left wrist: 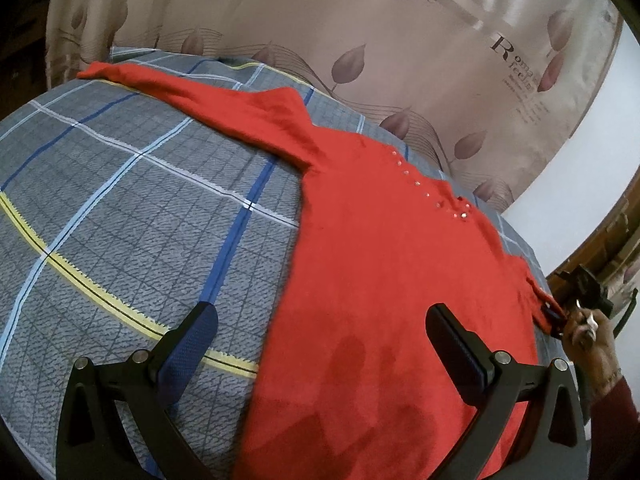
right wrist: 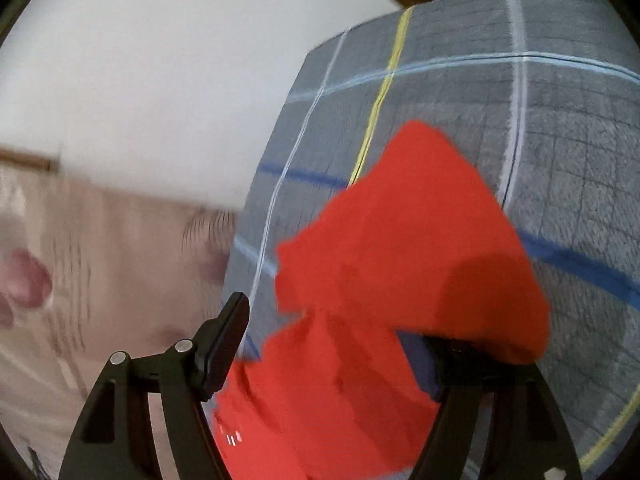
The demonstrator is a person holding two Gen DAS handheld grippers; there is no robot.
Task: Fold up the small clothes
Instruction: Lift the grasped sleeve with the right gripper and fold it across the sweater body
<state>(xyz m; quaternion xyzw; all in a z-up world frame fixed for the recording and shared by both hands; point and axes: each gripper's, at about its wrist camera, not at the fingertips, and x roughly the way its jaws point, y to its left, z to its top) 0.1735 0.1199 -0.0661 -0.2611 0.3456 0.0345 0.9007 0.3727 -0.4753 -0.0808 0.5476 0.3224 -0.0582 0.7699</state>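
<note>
A red sweater (left wrist: 380, 260) lies spread flat on the plaid bed sheet (left wrist: 120, 200). One sleeve (left wrist: 160, 80) stretches to the far left, and small studs (left wrist: 420, 184) mark the neckline. My left gripper (left wrist: 322, 320) hovers open over the sweater's lower body, its right finger above the cloth and its left finger above the sheet. At the right edge my right gripper (left wrist: 556, 316) sits at the other sleeve's end. In the right wrist view that gripper (right wrist: 332, 324) stands open. The red sleeve (right wrist: 400, 220) lies folded between the jaws and drapes over the right finger, hiding its tip.
A brown curtain with leaf prints (left wrist: 360, 20) hangs close behind the bed. A white wall (left wrist: 592, 168) is to the right. A person's hand in a dark red sleeve (left wrist: 592, 336) holds the right gripper. The bed's edge (right wrist: 272, 200) runs just left of the sleeve.
</note>
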